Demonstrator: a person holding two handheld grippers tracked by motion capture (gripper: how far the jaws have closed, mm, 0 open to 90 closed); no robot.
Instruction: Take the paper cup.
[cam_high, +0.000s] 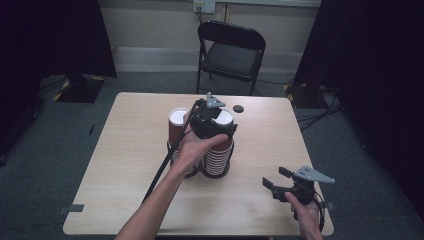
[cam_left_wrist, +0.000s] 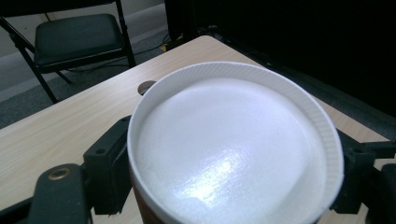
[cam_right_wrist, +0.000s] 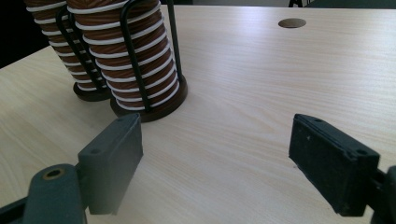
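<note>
In the high view, the right gripper (cam_high: 274, 178) rests near the table (cam_high: 125, 165) front, jaws spread with nothing between; the left gripper (cam_high: 216, 131) grasps the top cup (cam_high: 224, 118) of the right stack (cam_high: 217, 159). In the left gripper view, both jaws flank this white-lined cup (cam_left_wrist: 233, 149). In the right gripper view, the released jaws face the two stacks (cam_right_wrist: 135, 60).

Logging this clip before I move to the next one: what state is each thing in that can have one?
left gripper: jaws either side of the top cup, contact not clear
top cup: upright, empty
right stack of cups: upright, nested in its wire holder
left stack of cups: upright
right gripper: open, holding nothing
folding chair: unfolded, unoccupied
</note>
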